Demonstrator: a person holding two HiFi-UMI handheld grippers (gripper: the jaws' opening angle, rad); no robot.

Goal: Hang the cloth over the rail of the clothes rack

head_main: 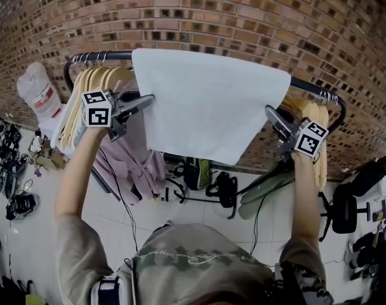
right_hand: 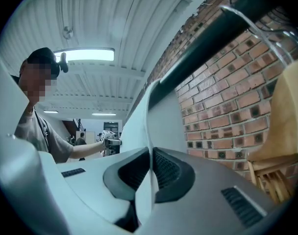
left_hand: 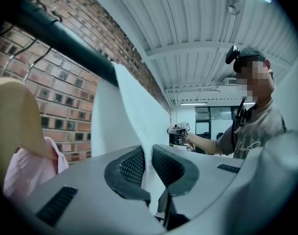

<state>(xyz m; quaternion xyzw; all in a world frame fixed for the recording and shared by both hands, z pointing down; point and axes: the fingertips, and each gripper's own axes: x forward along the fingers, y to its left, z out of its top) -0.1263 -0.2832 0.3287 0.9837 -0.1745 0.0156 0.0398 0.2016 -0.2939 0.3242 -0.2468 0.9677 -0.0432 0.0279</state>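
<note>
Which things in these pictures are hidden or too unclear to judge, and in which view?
- Head view: the middle of the rail lies under the cloth, and how far the cloth hangs behind it is unseen.
- Head view: the wooden hangers overlap too tightly to count.
- Left gripper view: the left tool covers the cloth's lower edge with its own body.
- Both gripper views: a mosaic patch covers the person's face.

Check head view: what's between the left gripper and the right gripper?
The white cloth, draped over the rail, fills that stretch in the head view; left gripper and right gripper each pinch a side edge.
</note>
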